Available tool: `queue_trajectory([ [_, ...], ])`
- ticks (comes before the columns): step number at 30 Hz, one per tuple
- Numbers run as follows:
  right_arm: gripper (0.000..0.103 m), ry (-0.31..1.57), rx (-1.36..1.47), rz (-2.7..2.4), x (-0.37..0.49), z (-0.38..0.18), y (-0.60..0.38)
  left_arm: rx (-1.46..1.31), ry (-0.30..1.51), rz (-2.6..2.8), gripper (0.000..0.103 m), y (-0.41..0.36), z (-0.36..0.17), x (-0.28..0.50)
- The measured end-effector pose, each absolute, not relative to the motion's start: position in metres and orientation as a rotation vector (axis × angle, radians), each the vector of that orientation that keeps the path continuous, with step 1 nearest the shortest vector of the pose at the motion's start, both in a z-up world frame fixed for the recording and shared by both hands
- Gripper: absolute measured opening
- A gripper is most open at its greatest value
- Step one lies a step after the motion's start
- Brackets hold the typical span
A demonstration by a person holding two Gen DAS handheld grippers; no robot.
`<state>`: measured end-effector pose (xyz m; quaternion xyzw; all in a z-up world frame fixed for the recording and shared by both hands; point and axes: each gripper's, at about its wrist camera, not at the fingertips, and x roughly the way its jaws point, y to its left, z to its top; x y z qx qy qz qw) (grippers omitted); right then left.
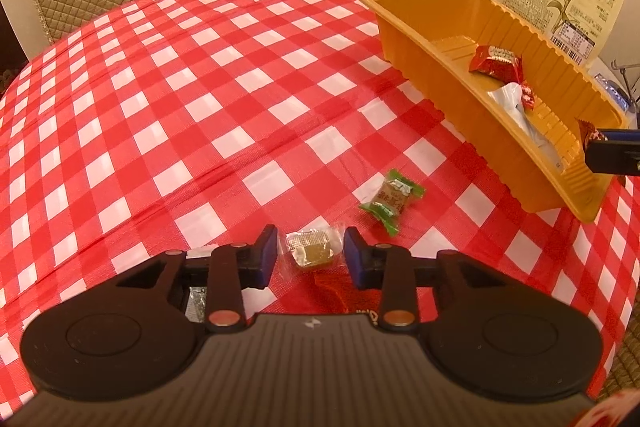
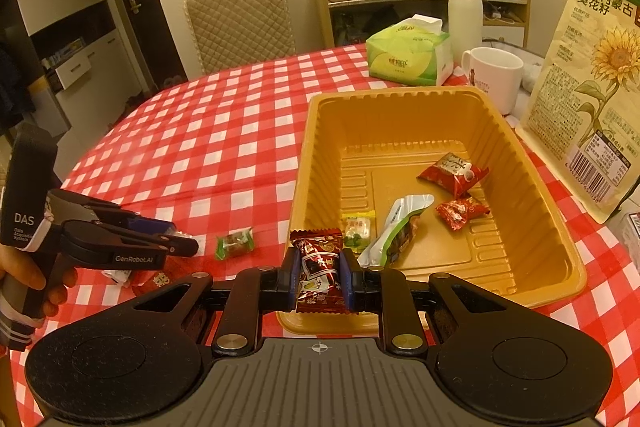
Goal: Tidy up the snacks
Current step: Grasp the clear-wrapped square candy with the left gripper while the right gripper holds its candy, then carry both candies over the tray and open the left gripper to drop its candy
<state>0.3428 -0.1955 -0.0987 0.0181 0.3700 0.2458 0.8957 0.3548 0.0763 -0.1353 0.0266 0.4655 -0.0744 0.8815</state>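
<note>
Our right tongs [image 2: 319, 277], clamped on a dark-red foil-wrapped candy [image 2: 319, 269], should clear the orange plastic tray [image 2: 532, 187] rim before release; left tongs [image 1: 311, 255] stand apart around a clear-wrapped amber candy [image 1: 313, 250].

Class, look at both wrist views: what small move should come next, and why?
Probably open the right gripper: it is shut on a red-wrapped candy right at the near rim of the orange tray, where other snacks already lie. The left gripper straddles a clear-wrapped candy without gripping it yet.
</note>
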Motion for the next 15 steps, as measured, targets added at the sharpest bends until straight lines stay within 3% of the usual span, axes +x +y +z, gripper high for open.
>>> queue_trajectory([
  [15, 0.021, 0.733, 0.049, 0.494, 0.343, -0.09, -0.213, 0.019, 0.88, -0.215, 0.032, 0.051, -0.088, 0.338],
])
